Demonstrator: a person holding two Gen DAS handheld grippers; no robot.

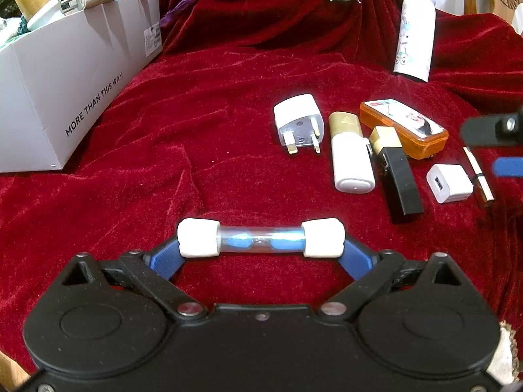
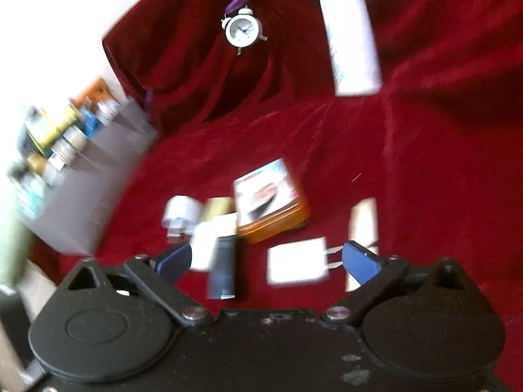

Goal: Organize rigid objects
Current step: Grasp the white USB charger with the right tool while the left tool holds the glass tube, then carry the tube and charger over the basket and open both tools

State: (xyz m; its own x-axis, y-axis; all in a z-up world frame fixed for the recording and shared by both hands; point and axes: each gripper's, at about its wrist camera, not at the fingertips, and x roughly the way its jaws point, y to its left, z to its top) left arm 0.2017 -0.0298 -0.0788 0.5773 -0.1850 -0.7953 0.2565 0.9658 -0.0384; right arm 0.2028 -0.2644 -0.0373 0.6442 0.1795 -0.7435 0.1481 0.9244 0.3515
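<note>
The left hand-held gripper (image 1: 261,243) clamps the sand timer (image 1: 261,241) by its end caps — long axis crosswise; the right hand-held gripper (image 2: 267,258) gapes empty — the box (image 1: 65,98) holds chargers.

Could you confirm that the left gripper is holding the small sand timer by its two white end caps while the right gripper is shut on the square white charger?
Not quite: the right gripper is open and holds nothing, as the right wrist view shows, with the square white charger lying between its fingers. The left gripper does hold the sand timer by its caps.

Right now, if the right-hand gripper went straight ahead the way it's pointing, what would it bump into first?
Probably the small white square charger with its two metal prongs: it lies on the red velvet cloth between the open jaws of the right gripper. The picture is blurred, so depth is uncertain.
</note>
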